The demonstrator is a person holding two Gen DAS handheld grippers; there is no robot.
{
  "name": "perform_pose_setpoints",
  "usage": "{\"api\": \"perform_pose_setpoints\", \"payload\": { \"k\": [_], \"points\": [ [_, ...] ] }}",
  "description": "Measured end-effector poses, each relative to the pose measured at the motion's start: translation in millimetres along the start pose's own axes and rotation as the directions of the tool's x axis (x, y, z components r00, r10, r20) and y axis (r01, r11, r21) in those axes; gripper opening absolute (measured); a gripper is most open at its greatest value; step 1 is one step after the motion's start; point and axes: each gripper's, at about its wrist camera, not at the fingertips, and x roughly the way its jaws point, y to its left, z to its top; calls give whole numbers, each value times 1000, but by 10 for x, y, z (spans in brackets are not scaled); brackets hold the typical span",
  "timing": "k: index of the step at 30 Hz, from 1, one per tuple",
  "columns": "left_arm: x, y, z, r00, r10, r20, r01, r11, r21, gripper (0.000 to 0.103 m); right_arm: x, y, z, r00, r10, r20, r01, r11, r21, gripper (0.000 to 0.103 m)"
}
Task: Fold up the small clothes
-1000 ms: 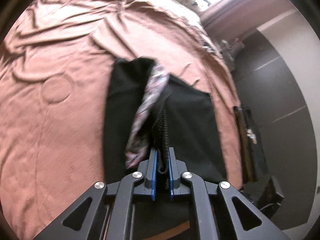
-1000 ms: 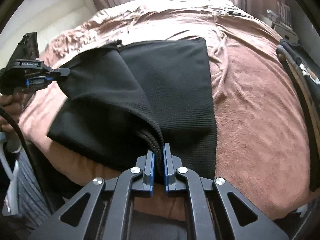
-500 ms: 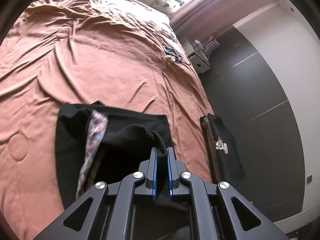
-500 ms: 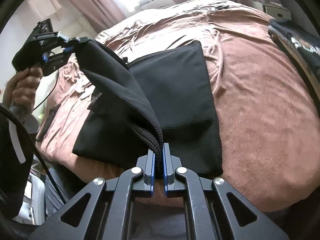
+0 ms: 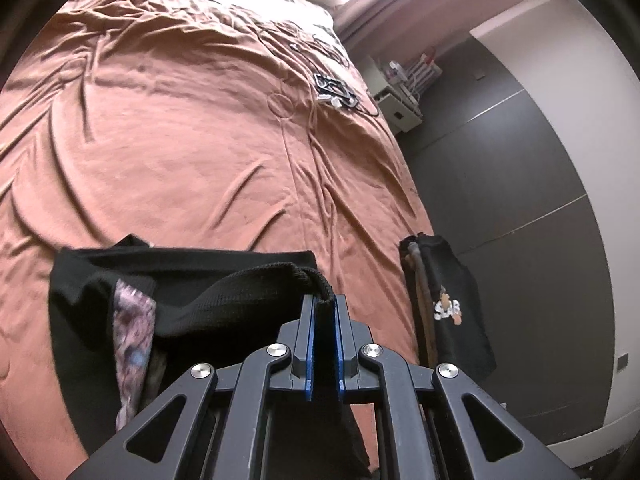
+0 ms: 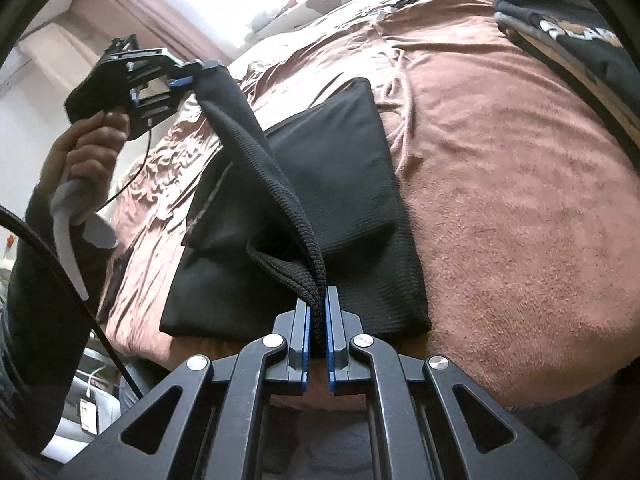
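Right wrist view: the left tool (image 6: 200, 70), pinching a corner of the black garment (image 6: 352, 184), has risen above the bed (image 6: 520, 200); the right tool (image 6: 317, 312) grips the near hem; the fold is underway.

black knit garment (image 6: 340, 184) half-folded on the bed, one edge lifted.
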Motion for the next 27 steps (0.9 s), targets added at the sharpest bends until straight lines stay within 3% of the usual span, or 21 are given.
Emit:
{"api": "perform_pose_setpoints", "payload": {
  "k": [12, 27],
  "points": [
    [669, 55, 297, 998, 33, -62, -34, 999, -20, 7, 59, -109, 169, 999, -25, -45, 25, 1000, 8, 2],
    [1486, 86, 296, 983, 95, -154, -96, 995, 6, 7, 149, -250, 187, 995, -46, -90, 50, 998, 41, 2]
  ]
}}
